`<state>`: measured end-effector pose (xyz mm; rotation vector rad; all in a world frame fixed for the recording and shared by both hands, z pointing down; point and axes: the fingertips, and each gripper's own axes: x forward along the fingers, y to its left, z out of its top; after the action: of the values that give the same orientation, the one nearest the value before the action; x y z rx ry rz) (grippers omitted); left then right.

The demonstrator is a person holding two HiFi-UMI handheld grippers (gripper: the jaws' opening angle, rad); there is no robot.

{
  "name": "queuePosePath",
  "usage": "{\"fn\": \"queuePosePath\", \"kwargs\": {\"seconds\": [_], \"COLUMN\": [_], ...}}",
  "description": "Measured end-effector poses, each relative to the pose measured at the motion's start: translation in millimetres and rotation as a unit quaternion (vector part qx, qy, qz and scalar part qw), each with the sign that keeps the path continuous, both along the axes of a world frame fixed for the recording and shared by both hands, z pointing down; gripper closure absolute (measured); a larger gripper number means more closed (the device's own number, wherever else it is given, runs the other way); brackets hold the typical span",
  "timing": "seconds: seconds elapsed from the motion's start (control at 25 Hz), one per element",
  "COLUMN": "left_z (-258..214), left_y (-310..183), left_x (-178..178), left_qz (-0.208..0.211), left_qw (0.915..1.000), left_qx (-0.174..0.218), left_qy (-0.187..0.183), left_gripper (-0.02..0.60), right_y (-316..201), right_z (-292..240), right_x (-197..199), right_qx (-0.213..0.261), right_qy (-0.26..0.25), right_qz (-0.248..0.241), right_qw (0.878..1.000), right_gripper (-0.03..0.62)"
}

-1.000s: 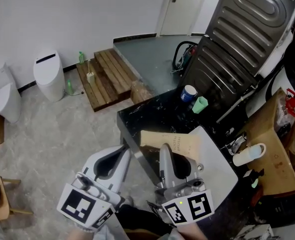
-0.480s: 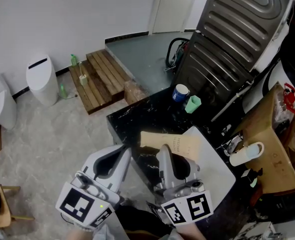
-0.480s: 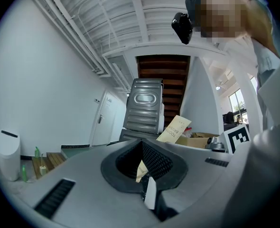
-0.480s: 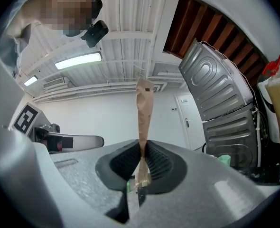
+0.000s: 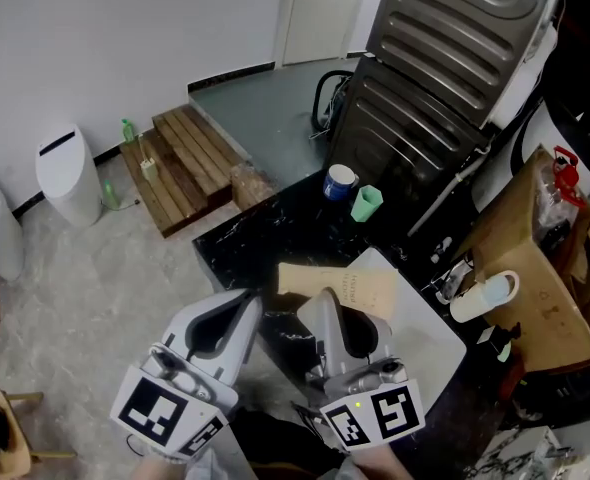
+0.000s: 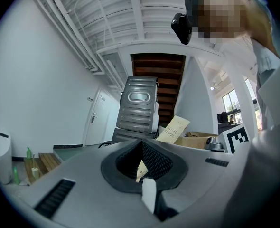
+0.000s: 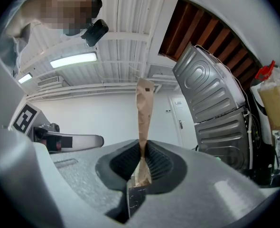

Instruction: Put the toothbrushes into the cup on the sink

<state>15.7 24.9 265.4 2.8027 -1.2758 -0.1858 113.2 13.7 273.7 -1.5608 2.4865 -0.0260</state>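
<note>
**Spotter:** Right side first. What have you got?

**Me:** My right gripper (image 7: 142, 148) is clamped on the lower edge of a flat brown paper toothbrush packet (image 7: 143, 106). The jaws are narrow, with the paper pinched between the pads. In the right gripper view the packet stands edge-on, straight up out of the jaws.

**Spotter:** And the left?

**Me:** My left gripper (image 6: 141, 148) has its jaws drawn almost together, leaving only a slit. A strip of that same packet shows through the slit. In the right gripper view, though, the left tip sits apart from the paper, so it grips nothing.

**Spotter:** Where's the cup?

**Me:** The round blue cup with a white rim (image 5: 340, 180) stands upright on the black marble-patterned tabletop (image 5: 245, 240), and I'll place the rest from that cup. A small mint-green cup (image 5: 367, 202) is just beside it, to its right and slightly nearer me. The packet hangs in the air on my side of the blue cup, well apart from it and not yet in it. Both grippers are nearer me again, the left one off to the left of the packet. Beyond the blue cup rises a tall ribbed grey metal panel (image 5: 445, 58), tilted back.

**Spotter:** Can you see inside the cup?

**Me:** I can't make that out from the head view.
</note>
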Motion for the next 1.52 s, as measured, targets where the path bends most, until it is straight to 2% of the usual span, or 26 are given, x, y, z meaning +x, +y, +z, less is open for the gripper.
{"fn": "queuePosePath", "kwargs": {"seconds": [0.6,1.08,1.52], "left_z": [5.1,4.6,-2.4], "left_y": [-47.6,-125.7,-181.9], "left_x": [30.2,13.8,-5.1], "left_qz": [0.084,0.139,0.201], "left_qw": [0.9965,0.9902,0.9796], "left_qx": [0.003,-0.008,-0.006], "left_qy": [-0.005,0.002,0.012], "left_gripper": [0.578,0.578,0.577], "right_y": [-33.3,-98.4,-139.4], "right_z": [6.5,4.7,-4.9], "right_x": [28.4,10.1,-9.9], "right_qx": [-0.002,-0.014,-0.012], "right_qy": [-0.007,0.005,0.015], "right_qz": [0.079,0.135,0.204], "right_qw": [0.997,0.991,0.979], "right_gripper": [0.569,0.569,0.569]}}
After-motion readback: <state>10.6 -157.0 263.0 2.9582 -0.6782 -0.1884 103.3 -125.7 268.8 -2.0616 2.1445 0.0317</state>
